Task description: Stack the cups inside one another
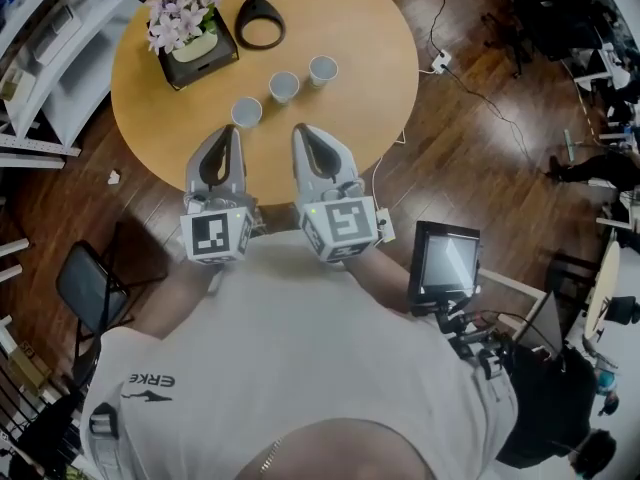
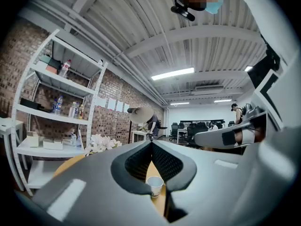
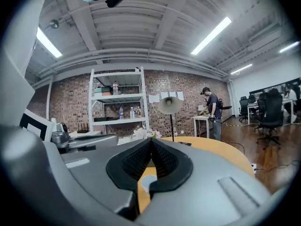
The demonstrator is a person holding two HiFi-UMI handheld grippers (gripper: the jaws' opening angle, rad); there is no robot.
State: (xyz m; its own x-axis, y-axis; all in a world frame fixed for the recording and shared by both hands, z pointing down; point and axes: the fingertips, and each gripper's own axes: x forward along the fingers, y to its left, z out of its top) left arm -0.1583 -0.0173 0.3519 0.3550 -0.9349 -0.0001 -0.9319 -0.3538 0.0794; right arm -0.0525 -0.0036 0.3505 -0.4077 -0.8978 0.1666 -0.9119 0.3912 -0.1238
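Three cups (image 1: 284, 87) stand upright and apart in a row on the tabletop (image 1: 370, 58) just this side of the flower box (image 1: 190, 33), ready for nesting; the left hand-held gripper (image 1: 231, 131) and right hand-held gripper (image 1: 301, 129), both clenched and empty, sit nearer the person, no cup yet taken.

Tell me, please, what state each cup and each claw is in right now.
Left cup: upright on the table, standing alone, nothing nested in it.
Middle cup: upright, standing alone, not stacked.
Right cup: upright, standing alone, not stacked.
Left claw: shut, holding nothing.
Right claw: shut, holding nothing.
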